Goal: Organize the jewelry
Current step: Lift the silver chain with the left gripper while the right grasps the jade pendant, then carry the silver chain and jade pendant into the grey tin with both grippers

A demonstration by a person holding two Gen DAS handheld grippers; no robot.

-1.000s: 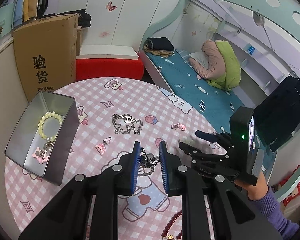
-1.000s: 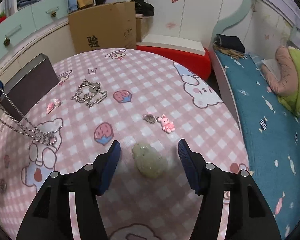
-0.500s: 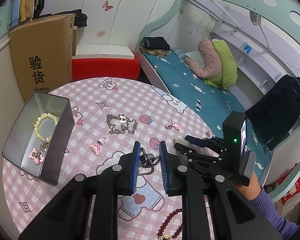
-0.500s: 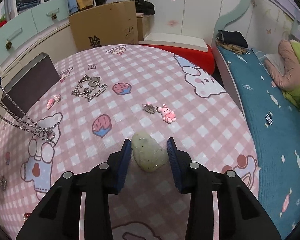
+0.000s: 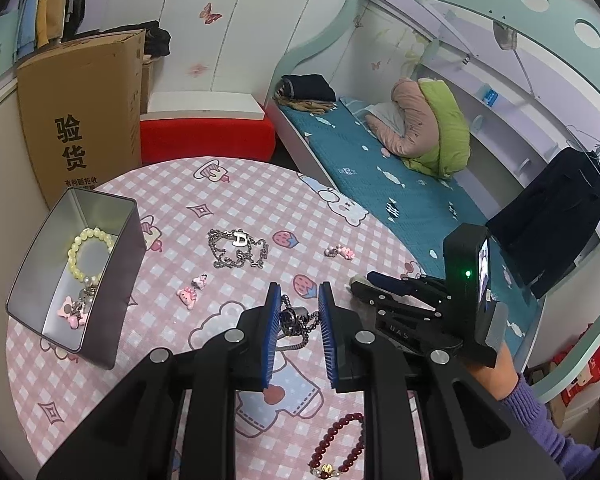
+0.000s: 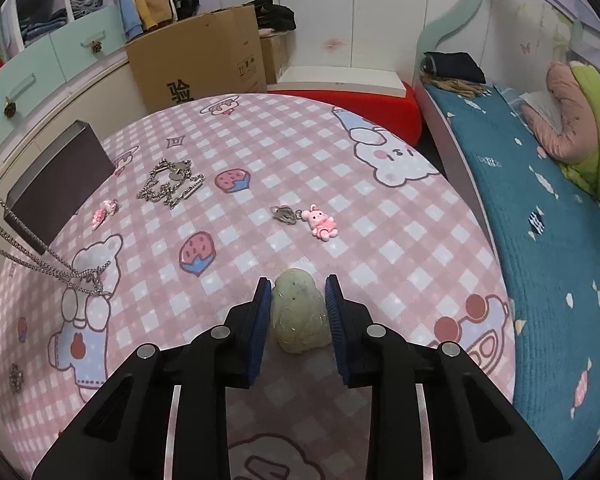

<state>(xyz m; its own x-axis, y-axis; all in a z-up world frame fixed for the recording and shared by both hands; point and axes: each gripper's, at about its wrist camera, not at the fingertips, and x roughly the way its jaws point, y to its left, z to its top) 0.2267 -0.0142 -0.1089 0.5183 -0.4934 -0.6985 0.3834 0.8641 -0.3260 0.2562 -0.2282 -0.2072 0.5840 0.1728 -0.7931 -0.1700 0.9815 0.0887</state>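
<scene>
My left gripper (image 5: 300, 306) is shut on a thin silver chain necklace (image 5: 291, 316) with a dark pendant. The chain hangs from it down to the pink checked tablecloth (image 6: 60, 268). My right gripper (image 6: 298, 292) is closing its jaws, and a pale green stone (image 6: 298, 314) sits between them with both pads against its sides. In the left wrist view the right gripper (image 5: 364, 280) reaches in low from the right. An open metal tin (image 5: 116, 280) at the left holds a pale bead bracelet (image 5: 88, 248) and a pink charm (image 5: 72, 310).
On the cloth lie a chunky silver chain (image 6: 168, 186), a pink bunny charm (image 6: 320, 222), pink bow clips (image 6: 104, 212) and a dark red bead bracelet (image 5: 340, 446). A cardboard box (image 5: 80, 128) stands behind the table. A bed (image 6: 540, 200) runs along the right.
The right gripper's jaws have drawn in from wide apart to the sides of the green stone. The left gripper still holds the chain in the same place.
</scene>
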